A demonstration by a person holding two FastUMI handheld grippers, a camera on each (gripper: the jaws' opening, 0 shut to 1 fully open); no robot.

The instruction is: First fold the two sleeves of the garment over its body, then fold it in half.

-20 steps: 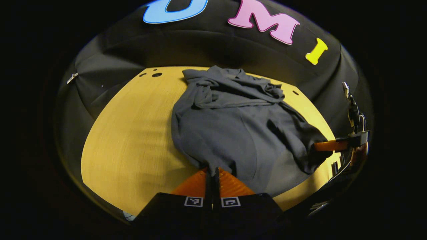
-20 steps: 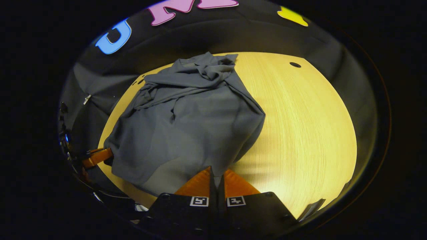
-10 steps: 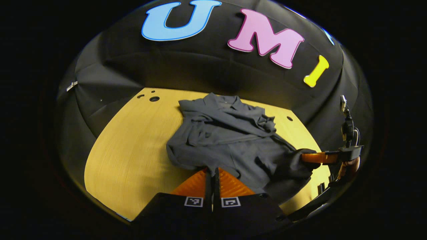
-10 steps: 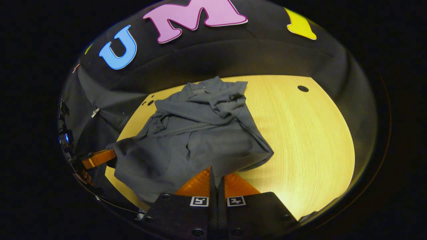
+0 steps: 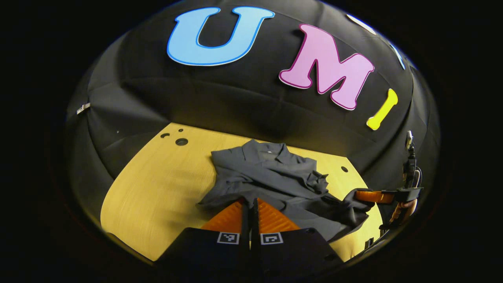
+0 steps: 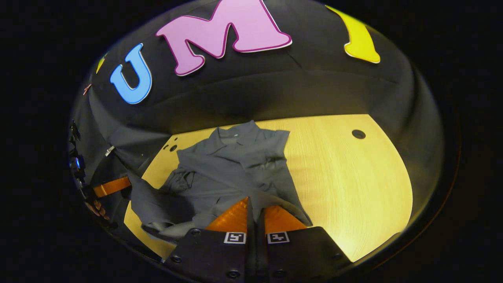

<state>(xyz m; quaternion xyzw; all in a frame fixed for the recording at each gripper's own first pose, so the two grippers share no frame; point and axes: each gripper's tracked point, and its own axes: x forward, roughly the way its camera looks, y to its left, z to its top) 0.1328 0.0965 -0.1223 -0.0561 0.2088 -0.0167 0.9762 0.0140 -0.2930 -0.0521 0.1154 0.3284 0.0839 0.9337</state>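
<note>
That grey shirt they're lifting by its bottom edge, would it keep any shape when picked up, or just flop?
Probably flop. The grey shirt sags between the left gripper and the right gripper, which hints at soft, limp cloth. Its creases and bunched sleeves suggest it is light and thin. On the smooth wooden table it may slide when tugged.

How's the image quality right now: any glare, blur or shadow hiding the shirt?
Left gripper view: sharp, fisheye bends the table; the grey shirt is dim but its folds read; the right gripper sits near the dark edge. Right gripper view: bright sheen on bare table, no blur; shirt evenly lit, left gripper in shadow.
</note>
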